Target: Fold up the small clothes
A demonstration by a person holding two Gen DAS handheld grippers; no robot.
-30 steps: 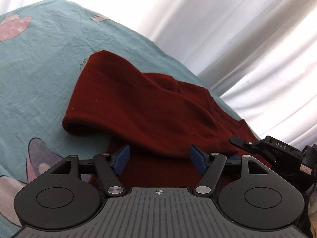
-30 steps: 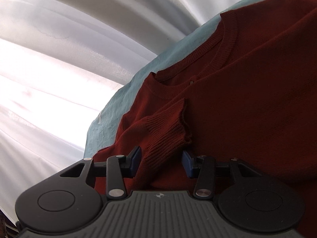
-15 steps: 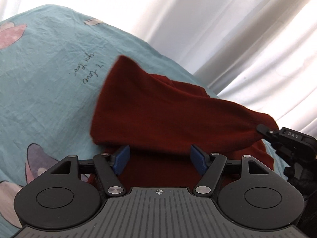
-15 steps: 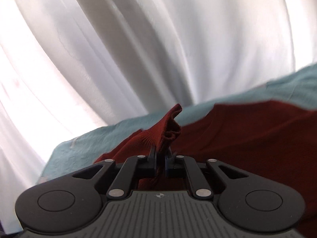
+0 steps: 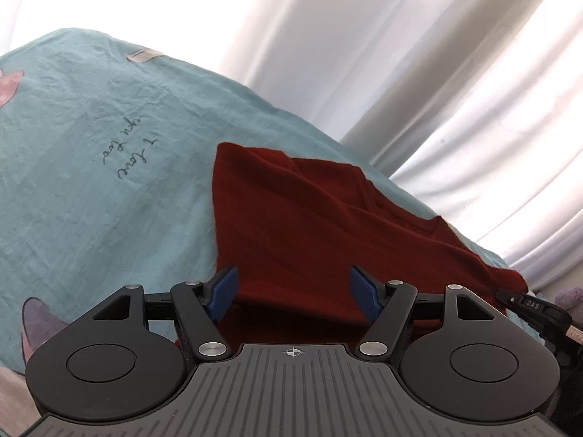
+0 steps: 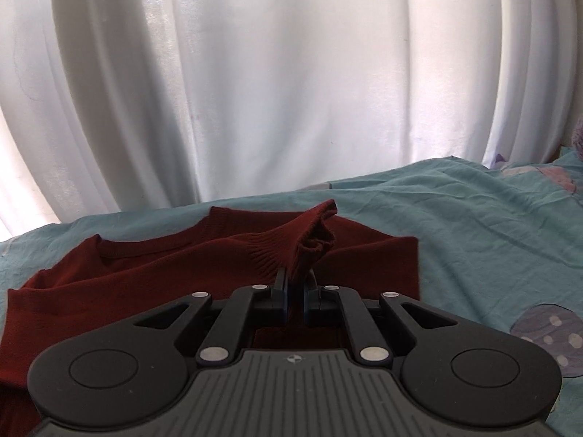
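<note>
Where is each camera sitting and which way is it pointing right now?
Left wrist: on the left gripper, facing along its open fingers over the sweater and bedsheet to the curtain; the right gripper's tip shows at right.
Right wrist: on the right gripper, facing the curtain; its fingers are shut on the cuff.
Shared: sweater, bedsheet, curtain.

The dark red sweater (image 6: 153,276) is matt knit, its cuff (image 6: 291,251) ribbed between the right gripper's (image 6: 295,291) matt black plastic jaws; beneath lies the creased teal cotton sheet (image 5: 91,189).
</note>
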